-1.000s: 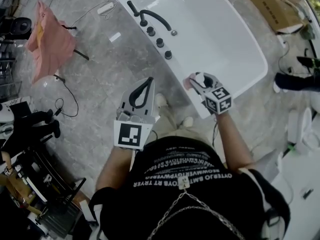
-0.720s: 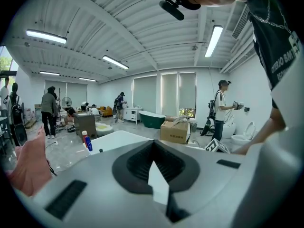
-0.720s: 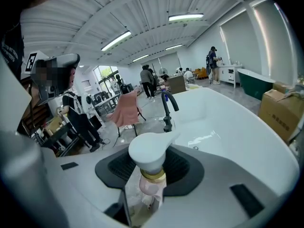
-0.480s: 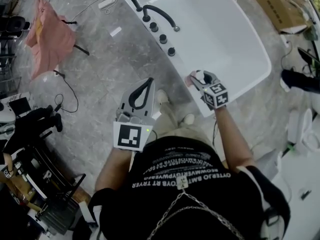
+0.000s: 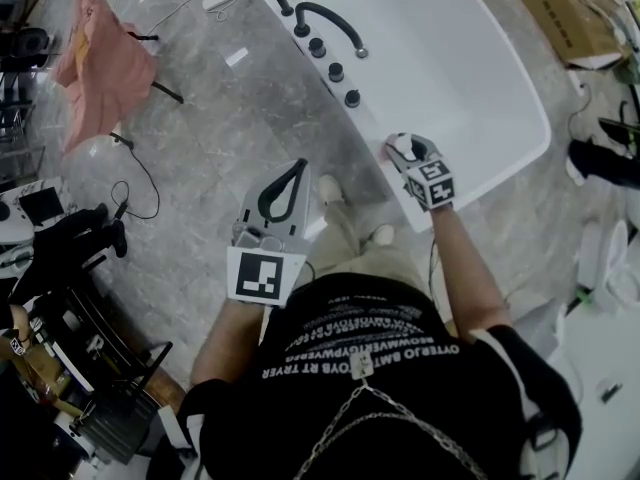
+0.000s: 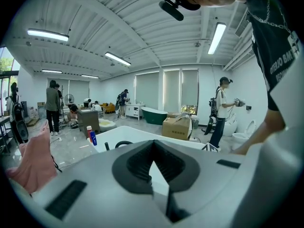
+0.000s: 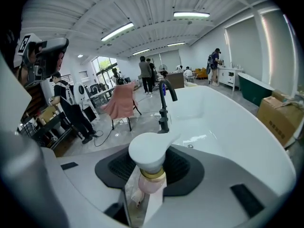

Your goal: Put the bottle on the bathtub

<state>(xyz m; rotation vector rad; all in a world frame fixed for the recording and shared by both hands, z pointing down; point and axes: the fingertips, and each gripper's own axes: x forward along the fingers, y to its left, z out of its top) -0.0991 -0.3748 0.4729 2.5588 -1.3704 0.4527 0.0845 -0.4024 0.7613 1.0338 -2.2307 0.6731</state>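
A pink bottle [image 5: 390,154] with a white pump cap [image 7: 148,155] sits upright between the jaws of my right gripper [image 5: 404,150], which is shut on it. The gripper holds it just above the near rim of the white bathtub [image 5: 455,58], close to the tub's corner. In the right gripper view the bottle's pink neck [image 7: 151,184] stands before the tub's basin [image 7: 228,122] and the black faucet [image 7: 164,103]. My left gripper [image 5: 297,164] hovers over the marble floor left of the tub, its tips together and empty [image 6: 153,144].
A black faucet [image 5: 330,20] and several black knobs [image 5: 336,71] line the tub's left rim. A pink cloth [image 5: 100,63] hangs on a stand at the left, with cables [image 5: 130,198] on the floor. A cardboard box [image 5: 565,13] lies beyond the tub. Two small bottles [image 6: 90,136] stand on its far rim.
My right gripper has come down with the bottle toward the tub's near rim. The left gripper has barely shifted.
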